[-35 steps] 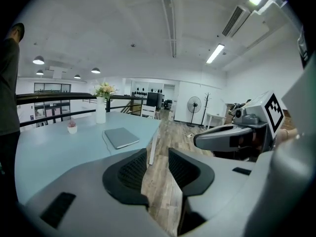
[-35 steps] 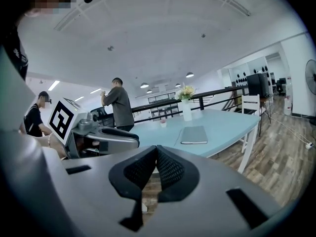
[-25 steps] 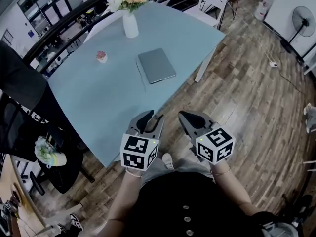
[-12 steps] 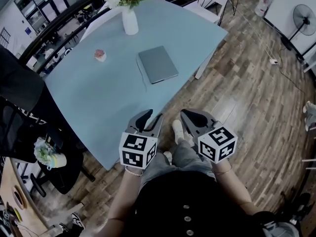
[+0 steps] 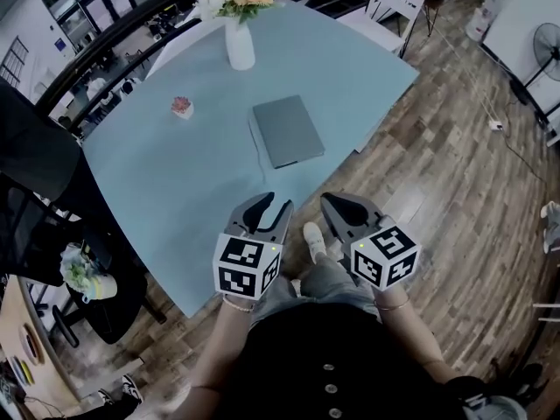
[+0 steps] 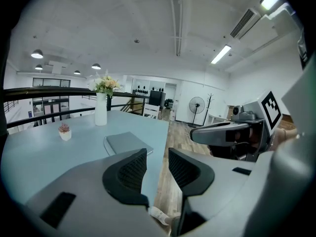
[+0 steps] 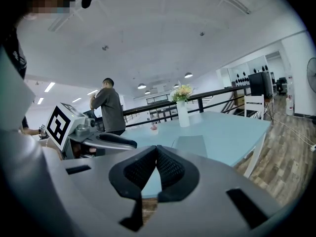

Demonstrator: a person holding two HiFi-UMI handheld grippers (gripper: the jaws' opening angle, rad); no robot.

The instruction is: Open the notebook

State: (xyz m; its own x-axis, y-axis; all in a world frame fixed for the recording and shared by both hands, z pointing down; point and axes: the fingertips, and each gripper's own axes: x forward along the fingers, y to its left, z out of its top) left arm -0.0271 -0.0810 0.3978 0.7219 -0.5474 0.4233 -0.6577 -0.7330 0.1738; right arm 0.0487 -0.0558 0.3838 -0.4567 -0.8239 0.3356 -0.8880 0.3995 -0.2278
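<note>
Left gripper (image 5: pixel 269 208): held low before the person's body, by the desk's near corner; jaws parted a little with nothing between them, likely readied to take the cover. Right gripper (image 5: pixel 332 205): just beside it, over the floor; jaws pressed together and empty, so probably meant to steady or press, not to pinch. Desk (image 5: pixel 175 182): pale blue, its near part bare, which leaves room for an approach. Notebook (image 5: pixel 288 130): grey, closed, lying flat near the desk's right edge, well apart from both grippers; cover not yet lifted, so the task is judged unstarted. Potted plant (image 5: pixel 181 106): small, left of the notebook, seemingly outside the cover's swing. Vase (image 5: pixel 240 46): white, with flowers, farther back, out of the way.
</note>
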